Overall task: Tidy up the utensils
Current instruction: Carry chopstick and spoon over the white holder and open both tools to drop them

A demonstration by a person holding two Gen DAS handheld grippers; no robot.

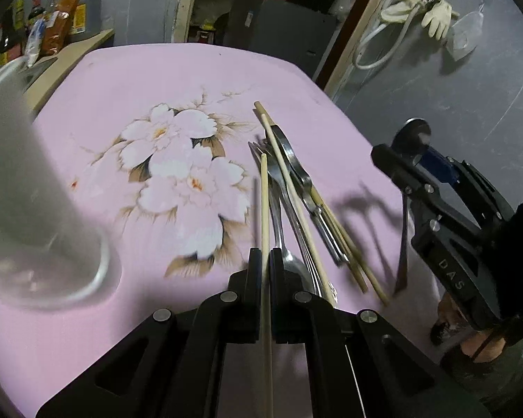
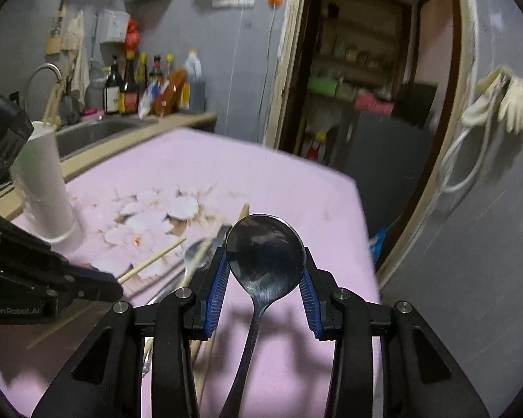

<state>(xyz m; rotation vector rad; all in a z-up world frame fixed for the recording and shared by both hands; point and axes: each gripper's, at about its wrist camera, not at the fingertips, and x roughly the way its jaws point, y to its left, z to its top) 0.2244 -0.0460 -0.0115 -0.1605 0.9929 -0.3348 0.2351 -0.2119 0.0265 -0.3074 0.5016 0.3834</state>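
At the left of the left wrist view a pale cylindrical holder (image 1: 35,188) stands on the pink flowered table (image 1: 129,80), and at bottom centre the left gripper (image 1: 265,261) has its fingers pressed on a single chopstick (image 1: 264,202). Just right of it lies the pile of forks, spoons and chopsticks (image 1: 296,195). In the right wrist view, the right gripper (image 2: 265,271) shows at lower centre, blue pads (image 2: 217,280) pinching the bowl of a dark spoon (image 2: 265,254) above the table.
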